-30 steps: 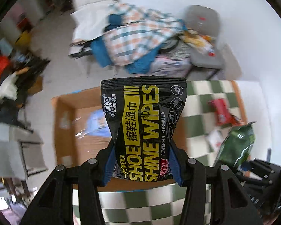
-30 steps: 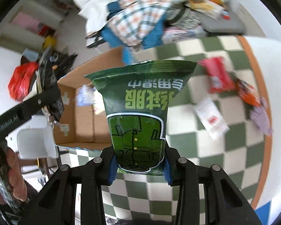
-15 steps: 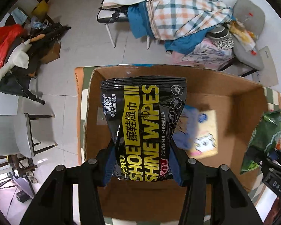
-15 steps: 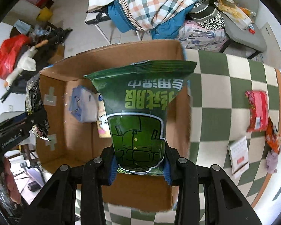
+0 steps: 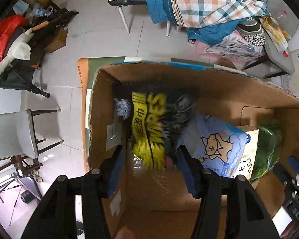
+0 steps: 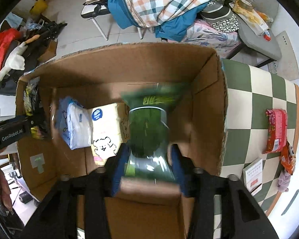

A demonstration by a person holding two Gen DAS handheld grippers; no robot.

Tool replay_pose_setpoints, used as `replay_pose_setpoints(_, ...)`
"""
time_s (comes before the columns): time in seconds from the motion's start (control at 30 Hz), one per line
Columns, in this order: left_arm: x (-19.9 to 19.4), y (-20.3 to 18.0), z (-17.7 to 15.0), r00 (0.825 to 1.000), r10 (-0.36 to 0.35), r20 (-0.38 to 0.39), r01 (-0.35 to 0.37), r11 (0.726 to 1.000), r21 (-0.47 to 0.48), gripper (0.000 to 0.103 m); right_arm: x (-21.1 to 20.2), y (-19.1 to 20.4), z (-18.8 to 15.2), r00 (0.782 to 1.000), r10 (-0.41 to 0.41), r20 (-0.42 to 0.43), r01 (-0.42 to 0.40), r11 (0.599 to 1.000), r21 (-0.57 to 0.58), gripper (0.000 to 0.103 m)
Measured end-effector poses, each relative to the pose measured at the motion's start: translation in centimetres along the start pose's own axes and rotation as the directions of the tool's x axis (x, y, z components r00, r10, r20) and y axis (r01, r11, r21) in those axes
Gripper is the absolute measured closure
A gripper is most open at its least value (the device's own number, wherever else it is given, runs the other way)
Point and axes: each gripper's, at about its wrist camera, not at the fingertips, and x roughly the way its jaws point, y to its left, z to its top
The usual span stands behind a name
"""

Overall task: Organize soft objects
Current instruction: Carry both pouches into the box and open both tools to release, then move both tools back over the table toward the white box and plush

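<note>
**Cardboard box [image 5: 209, 83] taking two packs at once**

Black-and-yellow shoe wipes pack [image 5: 149, 127] low inside the box's left end, smeared by motion, in front of the left gripper [image 5: 151, 169]; jaws spread wide, blue pads [image 5: 116, 169] clear of the pack on both sides, so gripping nothing. Green wipes pack [image 6: 147, 131] likewise blurred inside the right end of the box, ahead of the right gripper [image 6: 148, 171]; jaws parted here too, pads [image 6: 177, 167] standing off the pack's edges. Judged from the blur and the open jaws: the drop-off step, both packs on their way down to the box floor.

Already in the box, between the two: a blue tissue pack [image 5: 215, 145] with a cartoon figure, leaning on a cream tissue pack [image 6: 105, 131]; cannot tell how either new pack settles against them.

Left to do, as a judgement: several small items on the checked tablecloth [image 6: 269, 91] to the right of the box, among them a red packet [image 6: 276, 131], an orange packet [image 6: 288, 159] and a white packet [image 6: 253, 173], all apart from the box; so perhaps halfway through.

Next move calls for: lifting both grippers straight up, clear of the box rim; swinging right over the tablecloth; coming down with jaws open over a flat packet; closing gently on an edge, since thin soft packets lie close to the cloth and offer little to pinch.
</note>
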Motion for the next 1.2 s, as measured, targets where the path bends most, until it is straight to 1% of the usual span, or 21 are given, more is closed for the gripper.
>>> replay_pose_setpoints(0.03,-0.2,0.0,-0.1,1.0,-0.003,0.007,0.003,1.0,0.002,0.039,-0.1,0.0,0.0,1.0,0.001,0.007,-0.001,1.0,0.003,0.03)
replay_pose_setpoints(0.07,-0.5,-0.1,-0.2,1.0,-0.009,0.014,0.009,1.0,0.008,0.033,-0.3,0.0,0.0,1.0,0.005,0.011,-0.005,1.0,0.002,0.028)
replay_pose_setpoints(0.1,-0.8,-0.1,-0.3,1.0,-0.018,0.023,0.018,1.0,0.015,0.023,-0.5,-0.1,0.0,1.0,0.006,0.015,-0.006,1.0,0.002,0.028)
replay_pose_setpoints(0.13,-1.1,-0.2,-0.5,0.999,-0.025,0.035,0.025,0.999,0.02,0.015,-0.7,-0.1,-0.2,1.0,0.008,0.022,-0.008,1.0,0.001,0.027)
replay_pose_setpoints(0.17,-1.5,-0.2,-0.8,0.998,-0.031,0.047,0.03,0.999,0.023,0.013,-0.8,-0.1,-0.3,1.0,0.012,0.023,-0.012,1.0,0.0,0.021)
replay_pose_setpoints(0.2,-1.9,-0.2,-1.0,0.998,-0.036,0.057,0.035,0.999,0.026,0.008,-1.0,-0.1,-0.5,1.0,0.02,0.023,-0.02,1.0,0.003,0.012)
replay_pose_setpoints(0.23,-2.4,-0.2,-1.5,0.997,-0.041,0.069,0.039,0.999,0.024,0.006,-1.1,0.0,-0.8,0.999,0.031,0.025,-0.031,1.0,0.003,0.009)
replay_pose_setpoints(0.27,-2.7,-0.3,-1.6,0.996,-0.044,0.08,0.042,0.999,0.024,0.005,-1.3,0.0,-1.1,0.999,0.031,0.028,-0.031,1.0,0.0,0.005)
replay_pose_setpoints(0.37,-3.7,-0.3,-2.8,0.991,-0.062,0.116,0.06,0.998,0.021,0.005,-1.8,0.0,-2.3,0.999,0.02,0.045,-0.019,1.0,-0.011,0.0)
replay_pose_setpoints(0.47,-5.0,-0.6,-4.5,0.984,-0.065,0.165,0.062,0.998,0.019,0.004,-2.2,0.1,-3.5,0.998,0.015,0.054,-0.014,1.0,-0.018,0.0)
replay_pose_setpoints(0.57,-6.0,-0.8,-6.1,0.977,-0.062,0.205,0.061,0.998,0.013,0.001,-2.8,0.2,-5.0,0.998,0.009,0.069,-0.007,1.0,-0.026,0.0)
replay_pose_setpoints(0.73,-7.9,-1.3,-9.0,0.961,-0.06,0.269,0.059,0.998,0.014,0.001,-4.3,0.4,-7.4,0.994,0.012,0.106,-0.009,0.999,-0.031,0.0)
replay_pose_setpoints(0.8,-8.7,-1.3,-10.2,0.956,-0.062,0.288,0.061,0.998,0.012,0.001,-5.1,0.3,-8.4,0.992,0.014,0.123,-0.01,0.999,-0.031,0.0)
replay_pose_setpoints(0.9,-9.9,-1.1,-12.0,0.946,-0.086,0.311,0.089,0.996,0.003,0.001,-6.3,0.2,-10.0,0.988,0.018,0.152,-0.014,0.999,-0.028,0.0)
replay_pose_setpoints(1.03,-11.6,-0.9,-14.5,0.932,-0.088,0.351,0.098,0.995,-0.011,0.001,-8.4,-0.1,-12.4,0.982,0.033,0.188,-0.027,0.999,-0.035,0.0)
replay_pose_setpoints(1.13,-12.8,-1.2,-16.4,0.922,-0.082,0.378,0.09,0.996,-0.004,0.001,-10.1,-0.3,-14.1,0.974,0.047,0.221,-0.038,0.998,-0.043,0.0)
replay_pose_setpoints(1.2,-13.2,-1.5,-17.5,0.919,-0.068,0.387,0.073,0.997,0.003,0.001,-11.0,-0.4,-15.2,0.968,0.063,0.241,-0.054,0.997,-0.047,0.0)
